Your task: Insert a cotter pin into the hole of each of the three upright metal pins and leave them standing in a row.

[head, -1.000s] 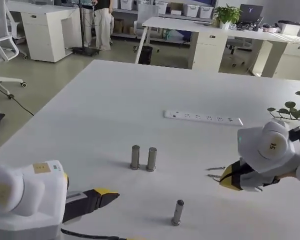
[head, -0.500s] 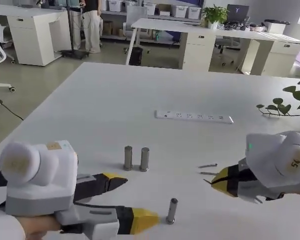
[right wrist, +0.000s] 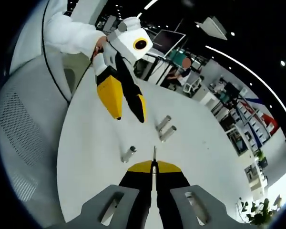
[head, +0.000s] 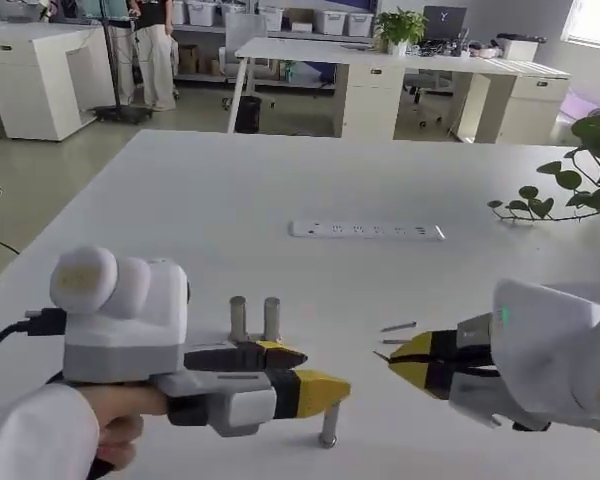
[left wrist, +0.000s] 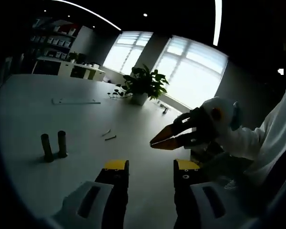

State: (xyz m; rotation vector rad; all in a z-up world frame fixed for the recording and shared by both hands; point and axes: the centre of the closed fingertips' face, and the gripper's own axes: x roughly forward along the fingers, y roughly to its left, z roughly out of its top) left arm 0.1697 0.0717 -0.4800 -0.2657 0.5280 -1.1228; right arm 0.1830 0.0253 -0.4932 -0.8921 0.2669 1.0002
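Two upright metal pins [head: 238,318] [head: 272,317] stand side by side at mid-table, also in the left gripper view [left wrist: 46,147] [left wrist: 62,143]. A third upright pin [head: 328,428] [right wrist: 129,153] stands alone nearer me, its top hidden behind my left gripper [head: 315,370], which is open [left wrist: 151,164] and holds nothing. My right gripper [head: 395,357] [right wrist: 154,167] is shut on a cotter pin [right wrist: 154,153] that sticks out past its tips and points toward the lone pin. Two loose cotter pins [head: 398,326] [head: 392,342] lie on the table just beyond the right gripper.
A white power strip [head: 368,231] lies across the table behind the pins. A potted plant's branches [head: 560,190] reach in at the right edge. Desks, chairs and a standing person [head: 150,50] are beyond the table.
My left gripper has come up and to the right, and now covers the top of the lone pin. The head camera has shifted. The right gripper still holds its cotter pin.
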